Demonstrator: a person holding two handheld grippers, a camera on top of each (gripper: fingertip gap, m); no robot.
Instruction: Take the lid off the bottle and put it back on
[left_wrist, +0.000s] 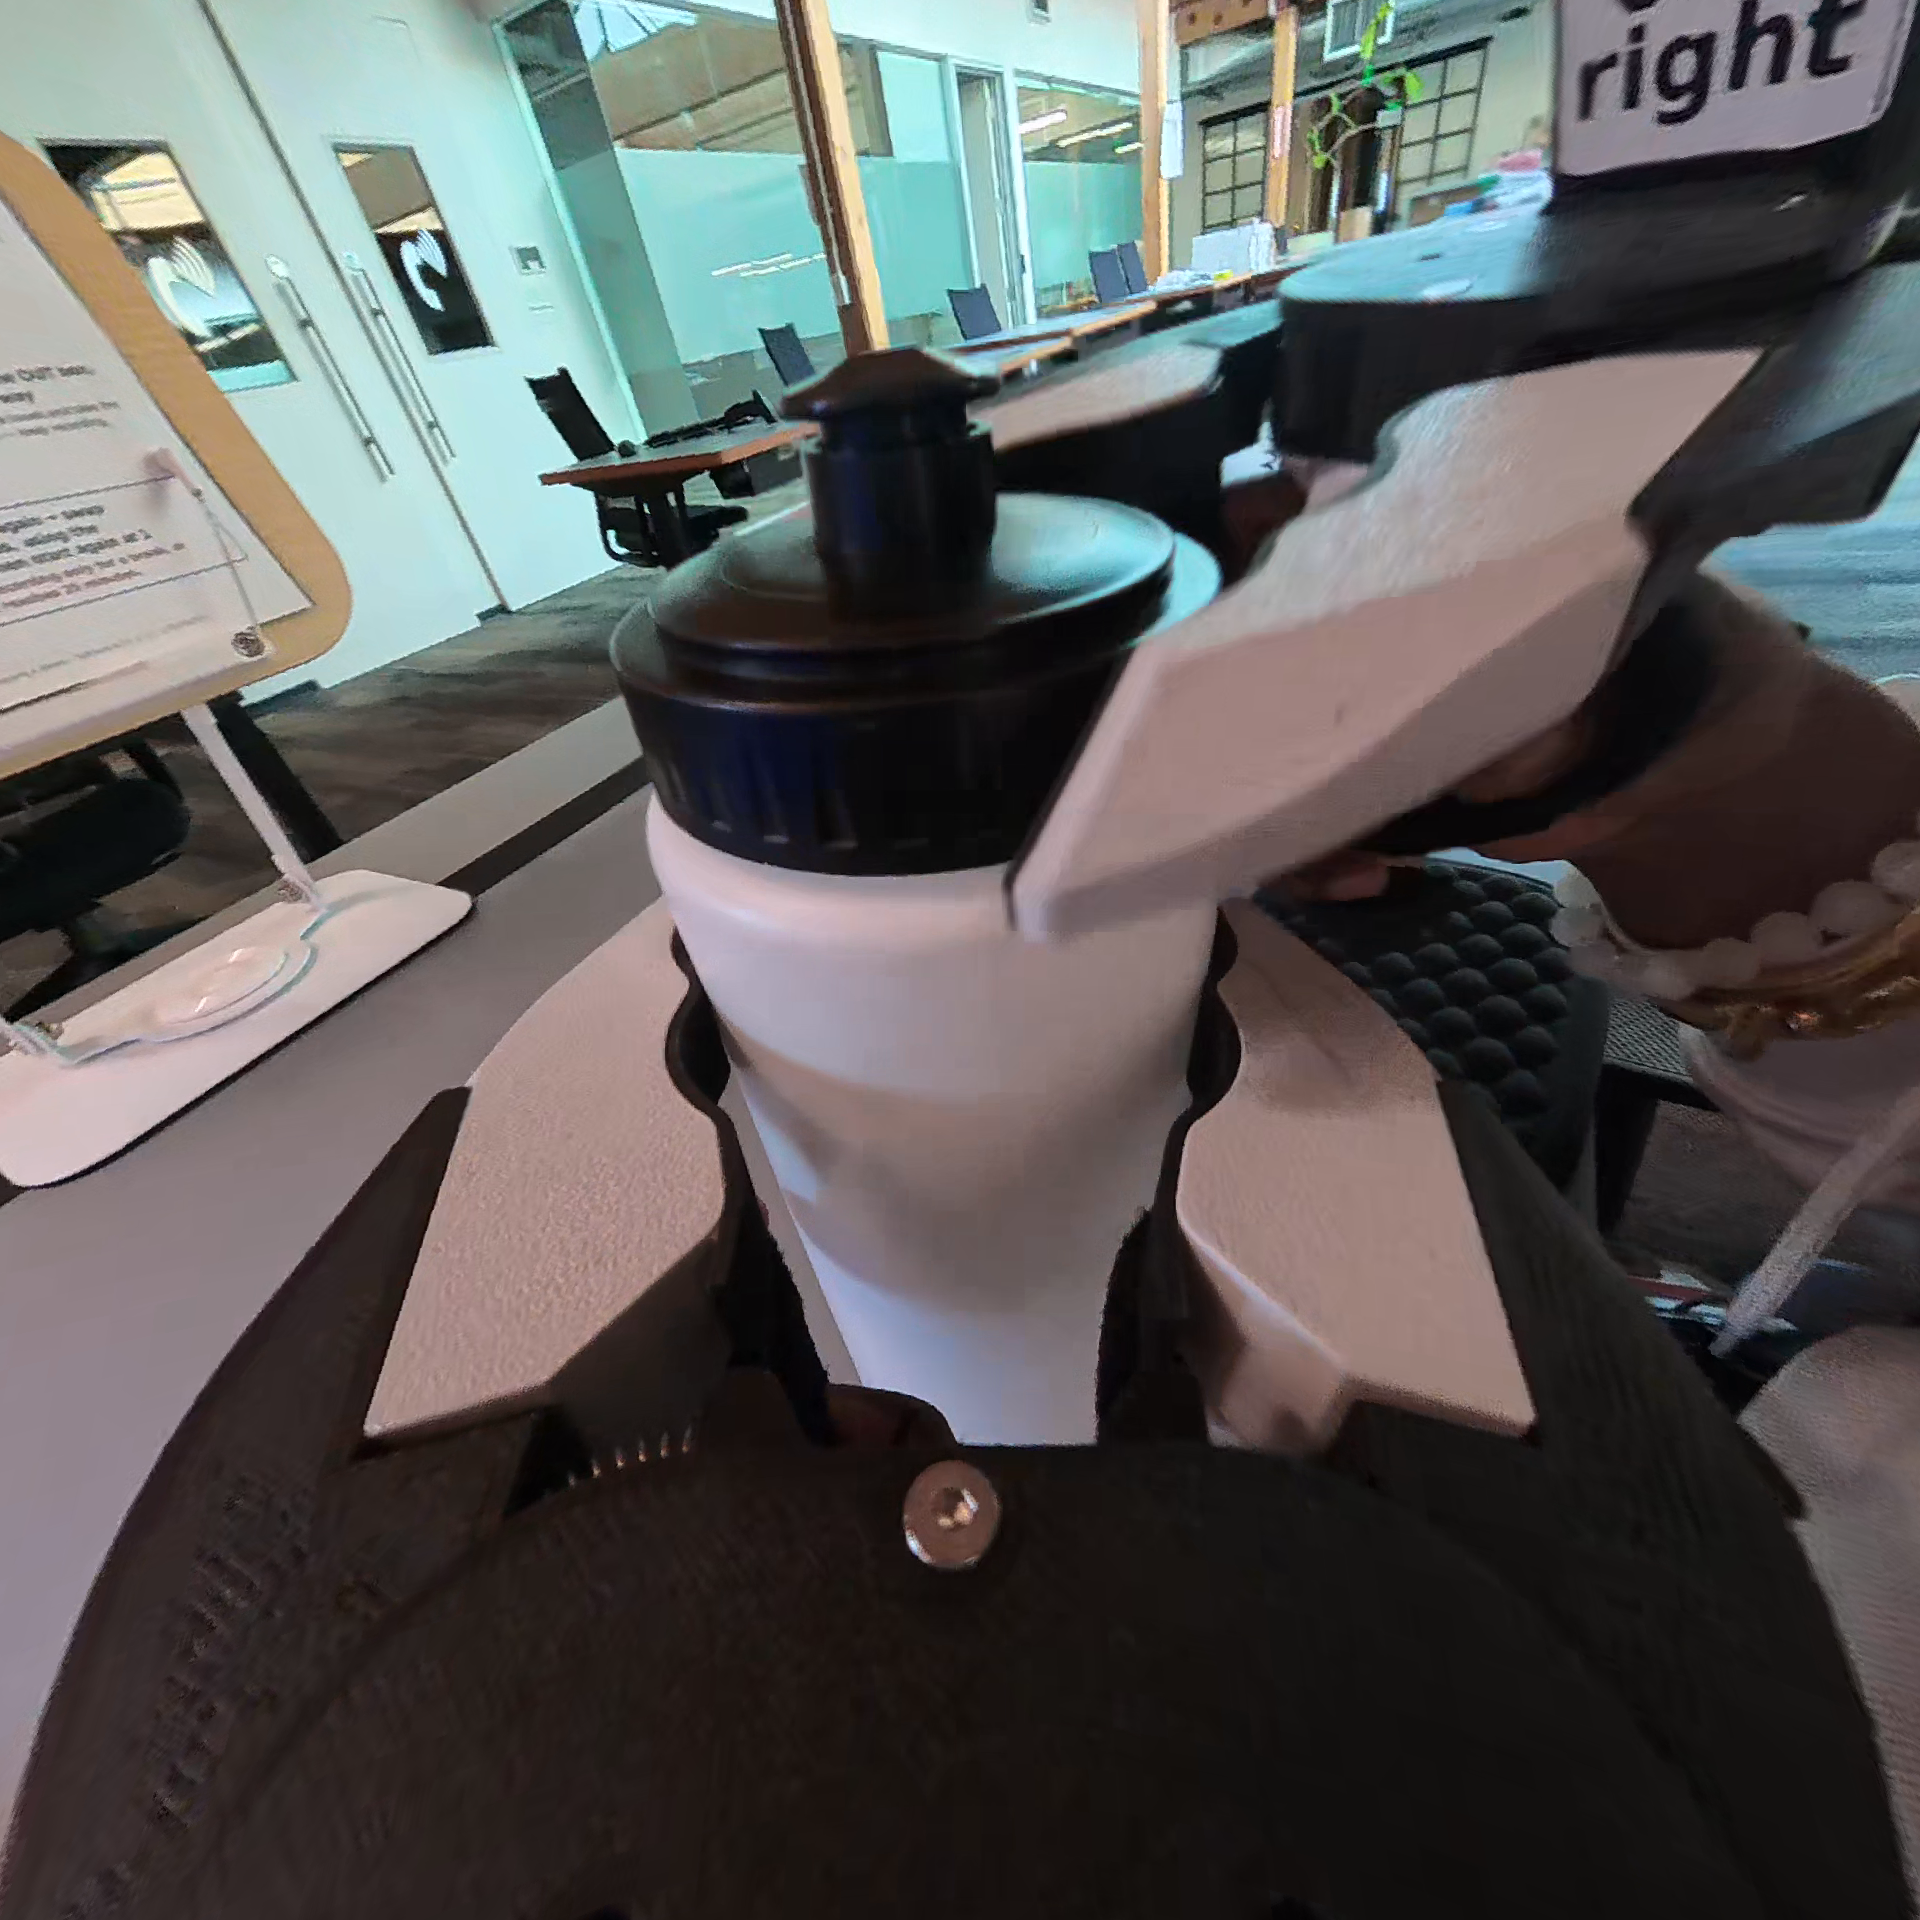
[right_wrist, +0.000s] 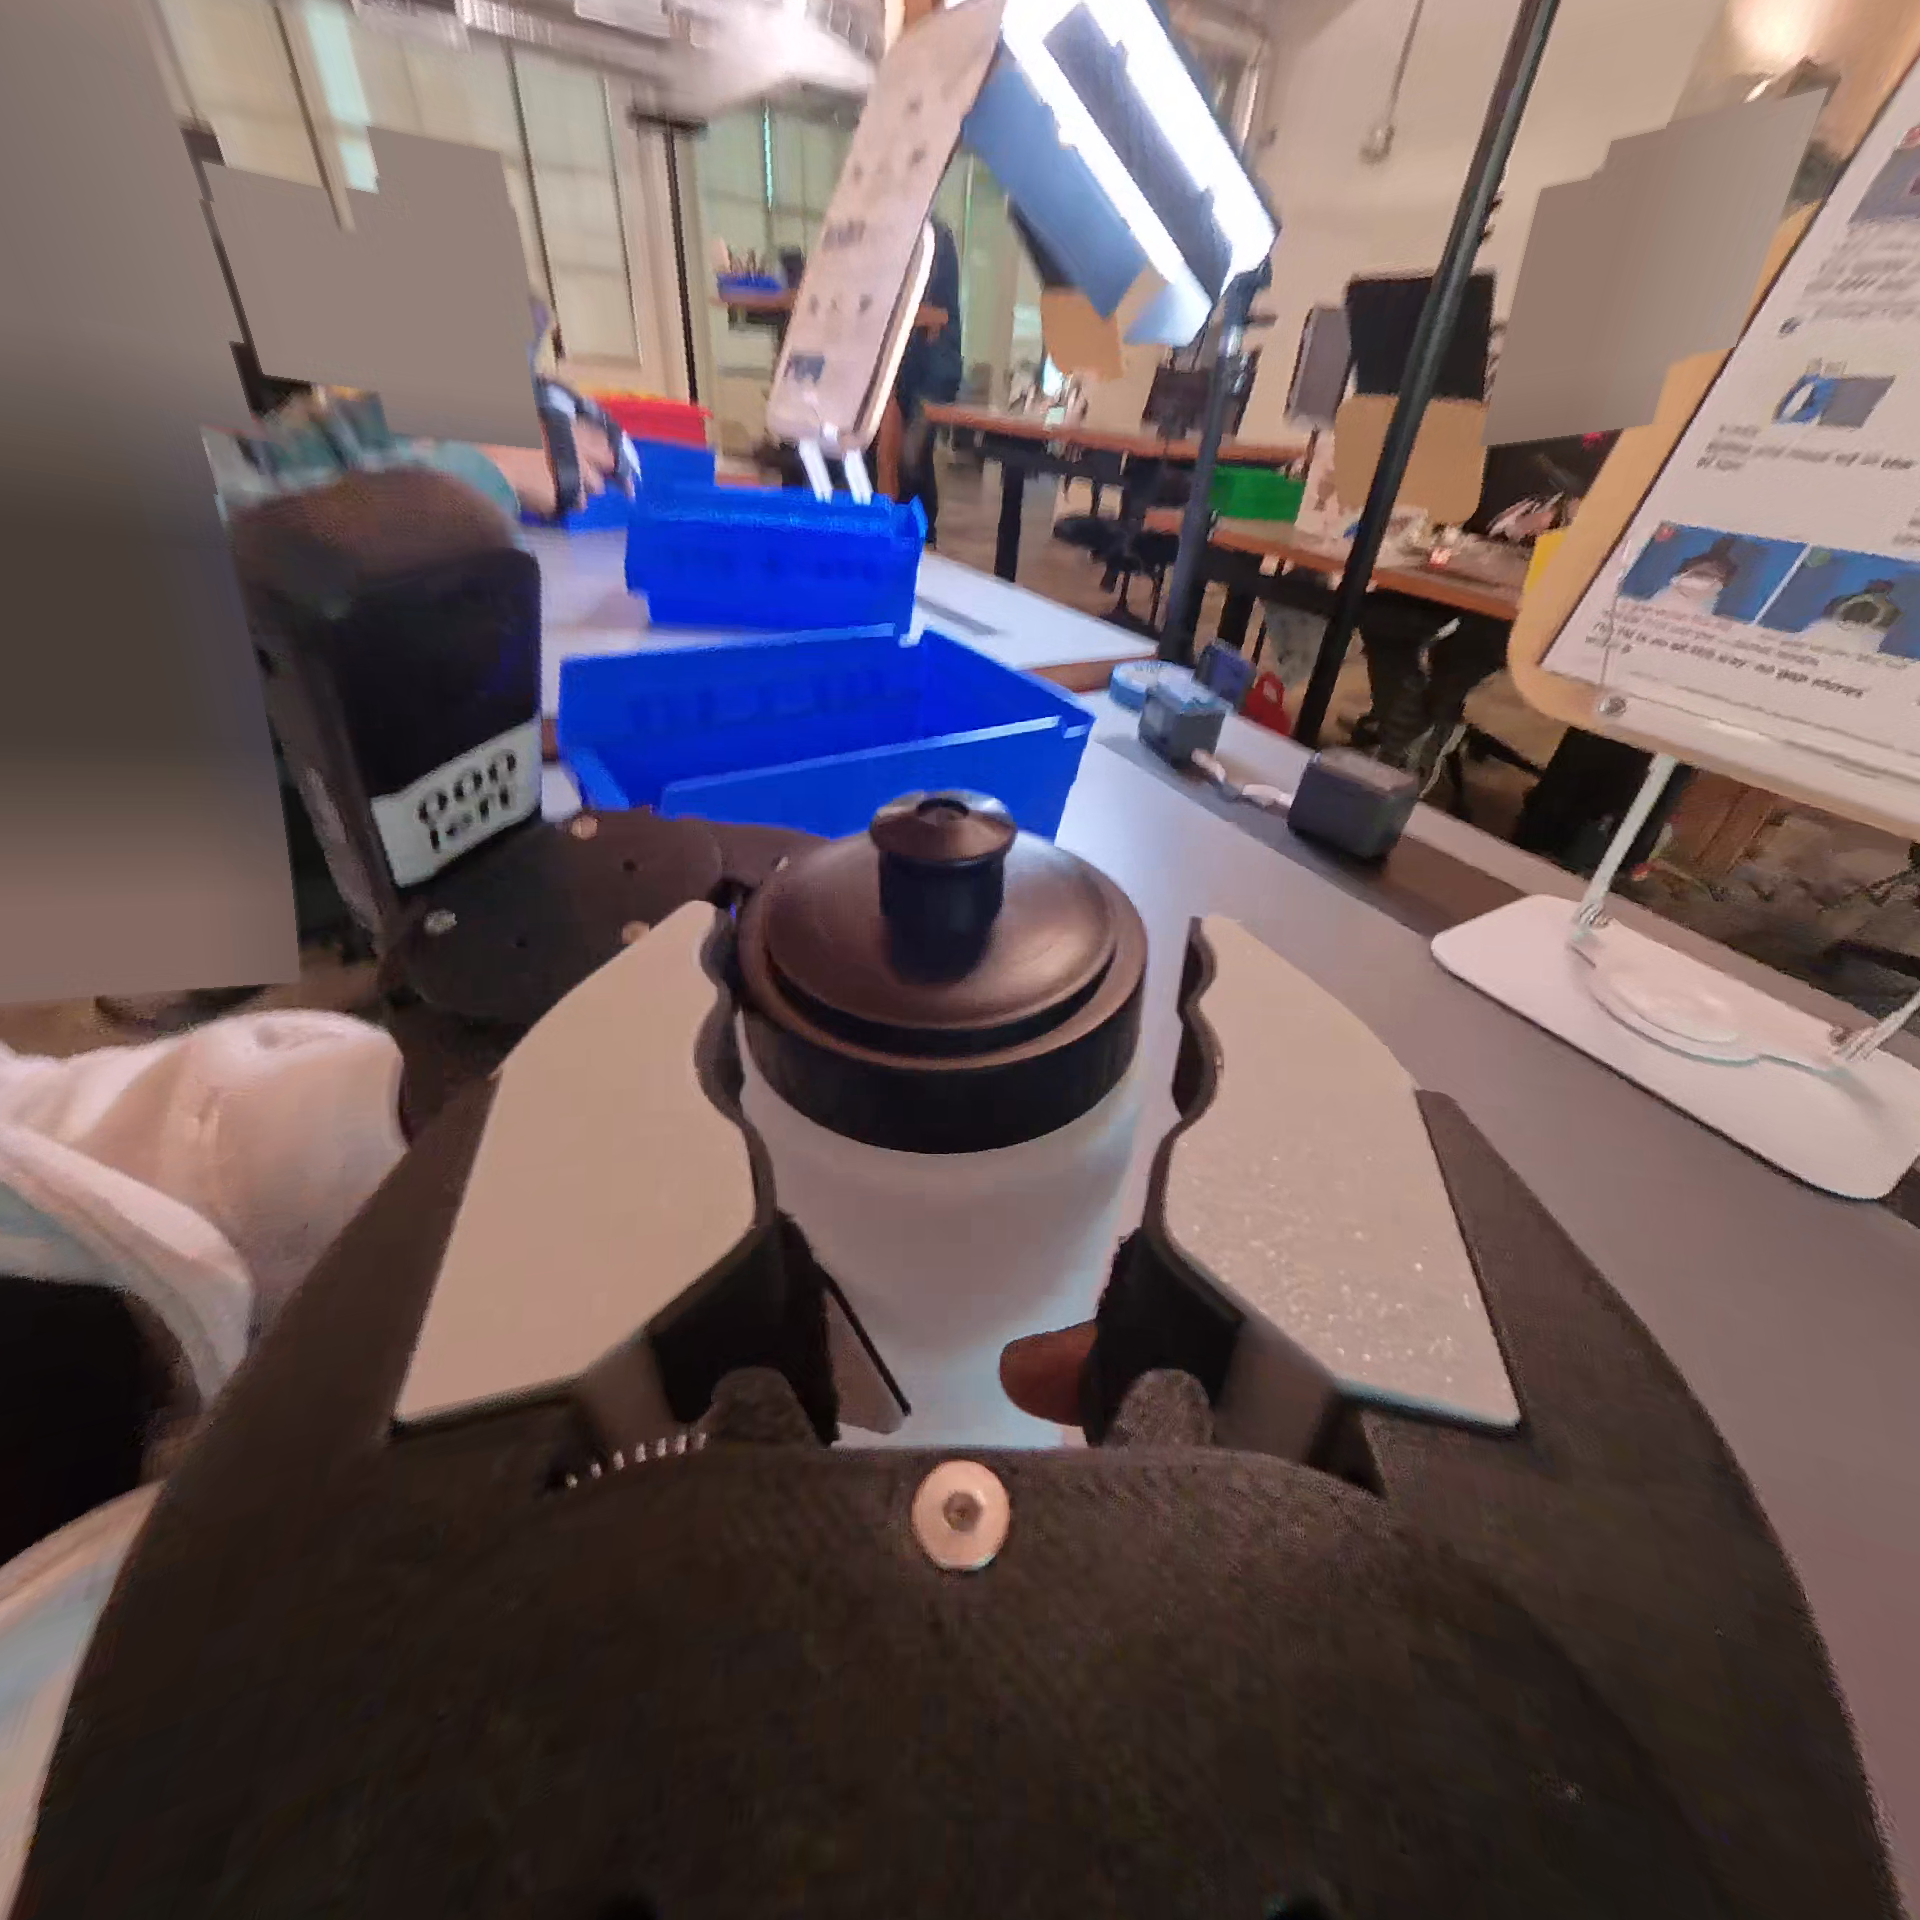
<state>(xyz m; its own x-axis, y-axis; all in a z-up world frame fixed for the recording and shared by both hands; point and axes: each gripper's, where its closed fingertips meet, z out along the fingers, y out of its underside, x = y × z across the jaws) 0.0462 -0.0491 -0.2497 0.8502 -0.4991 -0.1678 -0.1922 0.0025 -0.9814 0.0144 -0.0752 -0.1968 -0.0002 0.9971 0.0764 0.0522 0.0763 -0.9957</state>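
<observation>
Your left gripper (left_wrist: 951, 1049) clamps the white bottle (left_wrist: 935, 1049) upright above the bench (left_wrist: 208, 1195); your right gripper (right_wrist: 951, 1039) has its jaws narrowly bracketing the black lid (right_wrist: 940, 997), seated. Squeeze, then twist it off

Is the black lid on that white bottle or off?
On. The black lid sits square on the white bottle, no gap showing.
</observation>
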